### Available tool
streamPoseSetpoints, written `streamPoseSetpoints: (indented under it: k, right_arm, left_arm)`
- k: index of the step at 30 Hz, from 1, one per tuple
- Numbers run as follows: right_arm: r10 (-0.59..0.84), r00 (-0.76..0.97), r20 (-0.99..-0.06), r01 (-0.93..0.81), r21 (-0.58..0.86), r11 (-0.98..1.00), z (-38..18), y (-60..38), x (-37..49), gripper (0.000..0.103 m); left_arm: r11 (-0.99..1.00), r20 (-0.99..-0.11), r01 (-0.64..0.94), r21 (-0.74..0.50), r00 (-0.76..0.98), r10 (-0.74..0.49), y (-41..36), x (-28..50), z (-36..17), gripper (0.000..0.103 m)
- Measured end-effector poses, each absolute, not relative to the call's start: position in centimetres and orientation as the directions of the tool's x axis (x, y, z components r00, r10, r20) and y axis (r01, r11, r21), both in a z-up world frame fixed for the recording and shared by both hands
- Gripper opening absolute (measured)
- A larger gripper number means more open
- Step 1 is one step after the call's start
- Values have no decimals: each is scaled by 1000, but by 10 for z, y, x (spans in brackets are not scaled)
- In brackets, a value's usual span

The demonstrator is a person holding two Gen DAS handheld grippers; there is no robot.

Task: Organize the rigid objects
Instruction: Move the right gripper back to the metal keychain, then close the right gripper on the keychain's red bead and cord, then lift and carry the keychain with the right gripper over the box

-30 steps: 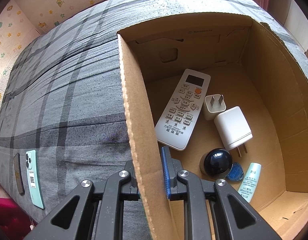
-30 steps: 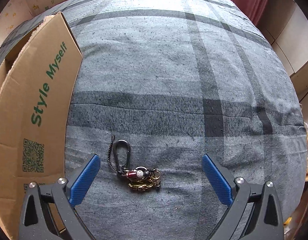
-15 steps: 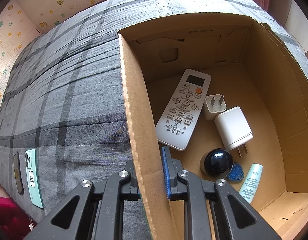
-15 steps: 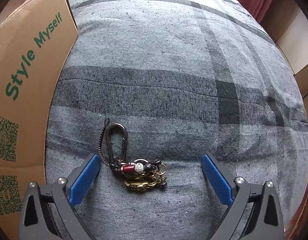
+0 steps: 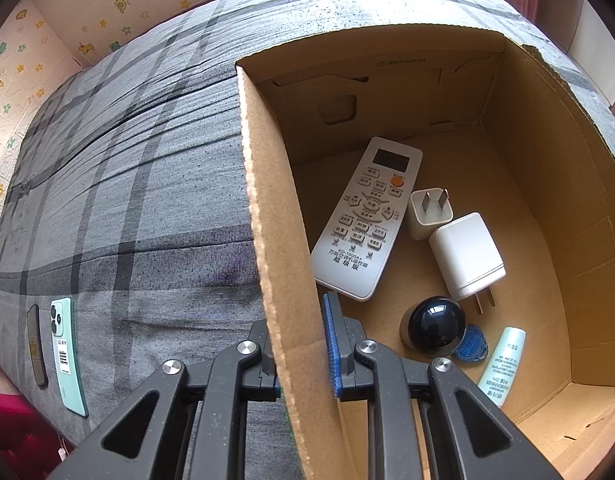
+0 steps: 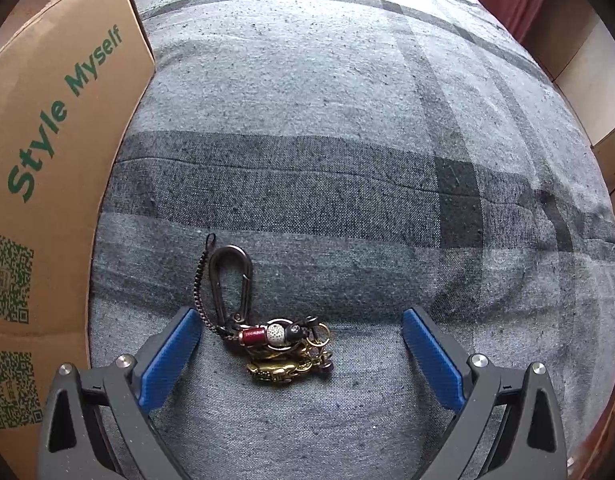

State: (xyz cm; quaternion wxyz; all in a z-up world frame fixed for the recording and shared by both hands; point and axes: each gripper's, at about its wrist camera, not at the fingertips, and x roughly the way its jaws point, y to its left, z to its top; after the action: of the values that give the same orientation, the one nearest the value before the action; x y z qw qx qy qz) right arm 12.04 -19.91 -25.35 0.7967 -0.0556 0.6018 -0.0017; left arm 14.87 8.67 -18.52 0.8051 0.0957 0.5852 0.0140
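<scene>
The keychain (image 6: 267,328) is lying on the grey plaid bedcover (image 6: 347,120), now sitting between the spread blue pads of the right tongs (image 6: 303,344), nearer the left pad (image 6: 171,356); a second ago it lay just ahead of the tips, and the tongs have been closing in on it since. Its carabiner and dark cord are pointing away from the tongs, the beads and brass charms bunched nearest them. The right tongs are released, wide apart, touching nothing. To their left, the outer wall of the cardboard box (image 6: 47,160) is filling the edge of the view.

The left tongs (image 5: 303,344) are staying clenched on the box's near wall (image 5: 275,240), one finger outside and the blue-padded one (image 5: 332,348) inside, unchanged over the past second. Inside the box (image 5: 547,208), ahead of the tongs, a white remote (image 5: 363,220) is lying face up; to its right a small charger (image 5: 427,214) is touching a larger white charger (image 5: 467,256). Nearer the tongs, a black dome (image 5: 433,326) is resting against a blue tag (image 5: 473,346), with a pale tube (image 5: 503,364) just beyond to the right. Outside the box, far to the left of the tongs, a mint phone (image 5: 67,352) and a dark phone (image 5: 37,346) are lying side by side at the bedcover's (image 5: 127,180) edge.
</scene>
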Motion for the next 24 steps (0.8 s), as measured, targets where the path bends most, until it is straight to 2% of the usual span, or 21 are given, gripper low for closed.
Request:
streamPoseSetpoints:
  k: [1, 4, 5, 6, 8, 10, 14, 15, 24]
  right_arm:
    - [-66, 295, -953, -83, -95, 992, -251, -196, 116, 93]
    - [-50, 317, -947, -109, -89, 990, -244, -188, 109, 69]
    - [-46, 316, -948, -98, -81, 992, -242, -187, 107, 50]
    - [-53, 309, -950, -80, -81, 994, -240, -188, 107, 38]
    - [-53, 290, -955, -51, -71, 996, -236, -190, 109, 37]
    - [-63, 290, -955, -40, -78, 996, -232, -191, 112, 23]
    - [-35, 288, -957, -14, -41, 999, -223, -198, 115, 20]
    - [-26, 290, -957, -13, -31, 999, -221, -199, 115, 9]
    - [15, 318, -948, 2, 17, 1000, -201, -216, 115, 9]
  left_arm:
    - [982, -940, 88, 169, 315, 134, 87, 149, -185, 20]
    - [981, -939, 91, 173, 315, 137, 86, 149, -185, 20]
    - [980, -939, 92, 175, 315, 138, 85, 149, -185, 20]
    - [980, -939, 92, 176, 315, 139, 85, 149, -185, 20]
    - [981, -939, 89, 174, 316, 138, 86, 148, -185, 20]
    - [981, -939, 88, 172, 316, 137, 86, 148, -185, 20]
    - [980, -938, 90, 175, 316, 139, 86, 148, -185, 20]
    - [980, -938, 90, 175, 316, 138, 86, 148, -185, 20]
    - [980, -938, 90, 175, 317, 138, 86, 148, -185, 20]
